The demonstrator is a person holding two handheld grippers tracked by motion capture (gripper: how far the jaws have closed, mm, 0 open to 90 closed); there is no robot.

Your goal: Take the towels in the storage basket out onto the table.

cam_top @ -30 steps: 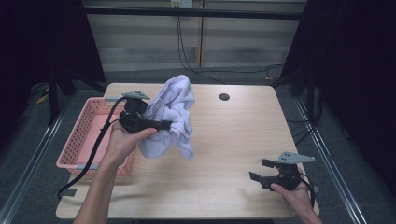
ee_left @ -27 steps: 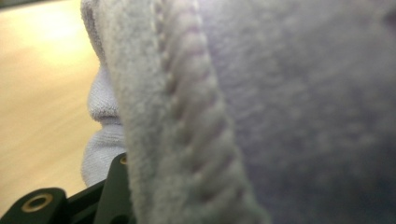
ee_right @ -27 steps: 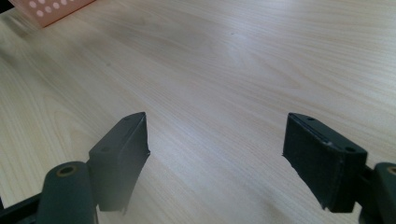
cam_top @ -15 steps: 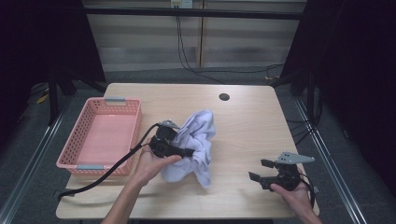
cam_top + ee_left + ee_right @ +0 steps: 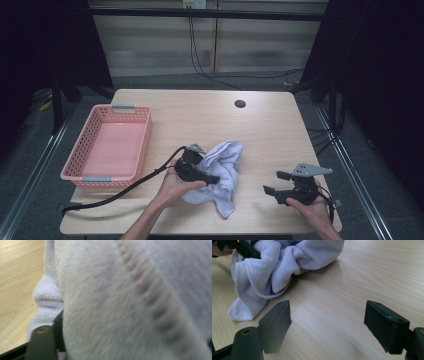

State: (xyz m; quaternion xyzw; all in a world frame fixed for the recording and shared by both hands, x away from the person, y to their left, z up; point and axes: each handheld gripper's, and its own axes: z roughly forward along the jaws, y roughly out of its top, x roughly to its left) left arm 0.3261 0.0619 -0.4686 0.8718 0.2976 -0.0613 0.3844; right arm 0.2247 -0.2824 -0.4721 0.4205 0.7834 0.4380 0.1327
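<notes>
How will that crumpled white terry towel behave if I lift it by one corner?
The crumpled white terry towel lies in soft folds, so it will likely hang floppy and unfurl. It looks light. Its fuzzy pile and stitched hem should grip well, and it probably won't roll.

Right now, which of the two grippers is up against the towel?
The left gripper, at the crumpled white towel with cloth between its jaws. The right gripper sits apart on bare table, jaws open and empty.

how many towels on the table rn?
1. The white towel lies crumpled at the table's front middle, beside the pink basket, which looks empty. More cloth could hide in the folds.
</notes>
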